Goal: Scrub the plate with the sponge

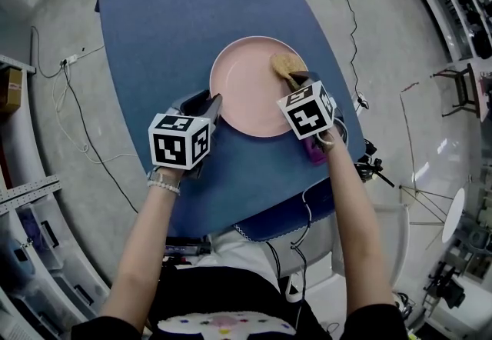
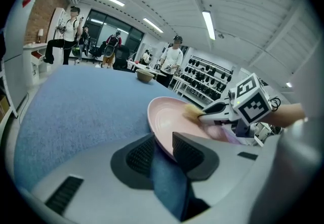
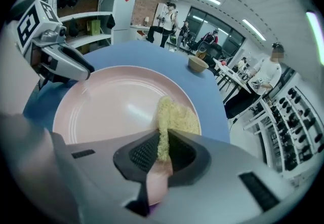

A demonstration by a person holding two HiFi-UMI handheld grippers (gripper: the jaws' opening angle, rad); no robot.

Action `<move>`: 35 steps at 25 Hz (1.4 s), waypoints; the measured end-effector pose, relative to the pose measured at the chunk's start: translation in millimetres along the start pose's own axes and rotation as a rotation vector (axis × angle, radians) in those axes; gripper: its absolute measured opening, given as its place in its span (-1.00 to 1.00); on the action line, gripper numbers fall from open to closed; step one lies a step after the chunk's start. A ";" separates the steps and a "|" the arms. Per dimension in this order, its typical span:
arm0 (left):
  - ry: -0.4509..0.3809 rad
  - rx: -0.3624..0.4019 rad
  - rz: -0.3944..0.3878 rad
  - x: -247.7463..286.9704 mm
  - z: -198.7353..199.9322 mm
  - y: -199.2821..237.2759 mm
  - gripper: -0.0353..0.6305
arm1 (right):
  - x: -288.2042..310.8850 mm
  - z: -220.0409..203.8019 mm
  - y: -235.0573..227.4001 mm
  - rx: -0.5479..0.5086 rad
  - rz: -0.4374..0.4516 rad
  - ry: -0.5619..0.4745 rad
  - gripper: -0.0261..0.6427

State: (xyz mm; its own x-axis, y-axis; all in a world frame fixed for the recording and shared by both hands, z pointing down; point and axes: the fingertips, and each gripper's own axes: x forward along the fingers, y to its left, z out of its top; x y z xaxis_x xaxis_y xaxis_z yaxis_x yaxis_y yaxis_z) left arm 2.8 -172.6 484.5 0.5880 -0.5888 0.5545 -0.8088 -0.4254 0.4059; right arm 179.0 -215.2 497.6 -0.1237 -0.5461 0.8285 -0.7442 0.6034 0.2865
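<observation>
The plate [image 1: 244,88] is lying on the blue table [image 1: 154,38]. Its rim is sitting between the pads of the left claw [image 2: 164,136], which is gripping it at a narrow gap. The right claw [image 3: 163,134] is pinching a pale yellow sponge [image 3: 174,114], which is resting on the plate just ahead of the claw's tips, well apart from the left claw.

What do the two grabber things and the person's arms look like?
The left gripper and right gripper are light grey plastic with dark ridged pads. Each carries a white cube printed with black square markers. The right one has a purple part. The person wears a beaded bracelet and short black sleeves.
</observation>
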 end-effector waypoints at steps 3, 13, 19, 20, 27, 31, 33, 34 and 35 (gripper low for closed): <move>-0.022 0.014 0.000 -8.5 8.8 1.0 -0.56 | -20.9 7.9 3.1 0.051 -0.027 -0.069 -0.80; -0.138 0.183 -0.039 -64.2 45.6 -17.9 -0.86 | -113.4 29.1 34.3 0.264 -0.094 -0.308 -0.80; -0.193 0.349 -0.050 -101.7 61.7 -41.2 -0.86 | -168.8 38.1 60.1 0.332 -0.108 -0.433 -0.80; -0.205 0.372 -0.047 -108.5 64.4 -44.2 -0.86 | -176.8 40.1 64.6 0.345 -0.106 -0.455 -0.80; -0.249 0.410 -0.082 -152.4 69.0 -60.5 -0.86 | -217.3 44.4 86.7 0.396 -0.122 -0.548 -0.80; -0.234 0.444 -0.077 -170.7 61.2 -63.3 -0.86 | -232.1 44.5 101.2 0.383 -0.126 -0.566 -0.80; -0.242 0.433 -0.087 -177.2 60.1 -65.7 -0.86 | -241.5 46.6 105.1 0.369 -0.139 -0.580 -0.80; -0.246 0.431 -0.089 -180.3 60.0 -66.5 -0.86 | -246.4 48.1 106.6 0.368 -0.143 -0.590 -0.80; -0.251 0.436 -0.088 -183.5 60.5 -67.3 -0.86 | -251.0 49.4 108.0 0.374 -0.144 -0.601 -0.80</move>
State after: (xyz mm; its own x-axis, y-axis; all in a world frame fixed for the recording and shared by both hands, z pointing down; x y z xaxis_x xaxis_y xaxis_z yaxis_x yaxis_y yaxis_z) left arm -50.9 -77.5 311.4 0.6786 -0.6620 0.3182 -0.7136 -0.6968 0.0725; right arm 97.3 -41.6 296.9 -0.2673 -0.8953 0.3565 -0.9417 0.3211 0.1003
